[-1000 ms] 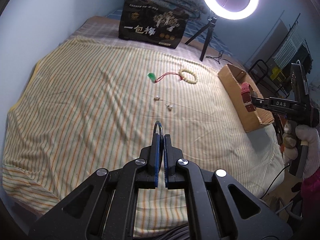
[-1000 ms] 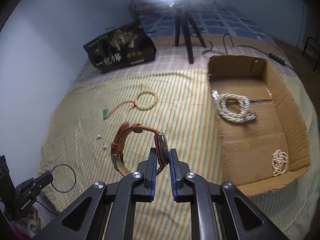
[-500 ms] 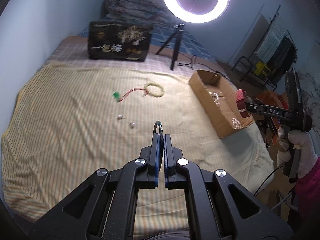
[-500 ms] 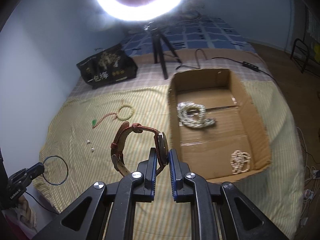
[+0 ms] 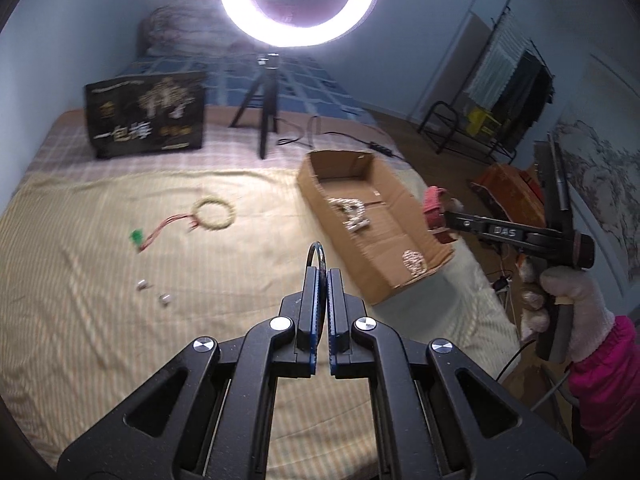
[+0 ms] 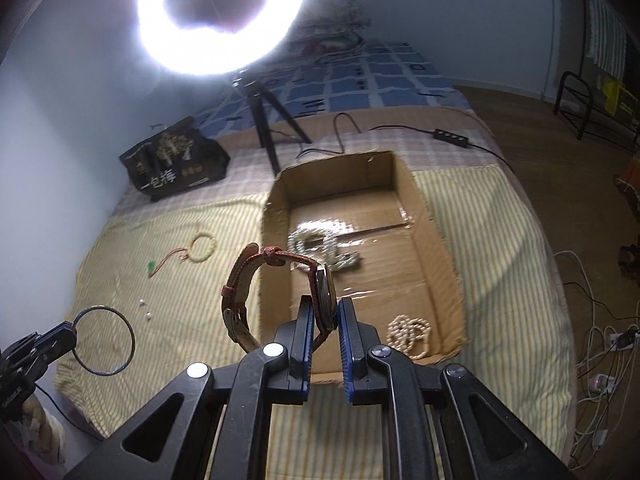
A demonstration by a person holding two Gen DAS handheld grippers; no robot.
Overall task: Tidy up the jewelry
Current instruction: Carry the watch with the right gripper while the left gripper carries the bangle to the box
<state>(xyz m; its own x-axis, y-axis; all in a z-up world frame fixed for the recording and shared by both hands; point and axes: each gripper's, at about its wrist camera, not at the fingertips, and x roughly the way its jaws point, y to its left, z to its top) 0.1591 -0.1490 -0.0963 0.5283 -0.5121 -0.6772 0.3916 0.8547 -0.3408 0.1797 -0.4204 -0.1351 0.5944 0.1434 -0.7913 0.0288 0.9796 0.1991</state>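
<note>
My left gripper (image 5: 321, 276) is shut on a thin dark bangle (image 5: 315, 255), held above the striped bedspread; the bangle also shows in the right wrist view (image 6: 105, 341). My right gripper (image 6: 323, 312) is shut on a watch with a red-brown strap (image 6: 256, 280), held above the near edge of the cardboard box (image 6: 442, 248). The watch also shows in the left wrist view (image 5: 436, 214). In the box lie a white bead necklace (image 6: 324, 246) and a small pearl bracelet (image 6: 410, 334). On the bedspread lie a cream bead bracelet (image 5: 212, 219), a green pendant on a red cord (image 5: 138, 237) and two small pearl earrings (image 5: 154, 292).
A ring light on a tripod (image 5: 266, 120) stands at the back of the bed beside a black bag with Chinese lettering (image 5: 146, 118). A cable with a switch (image 6: 452, 136) runs behind the box. A drying rack (image 5: 500, 92) and floor cables (image 6: 600, 340) are off to the right.
Both grippers have swung right towards the box, keeping their hold. The right gripper with the watch now hangs over the box's near end.
</note>
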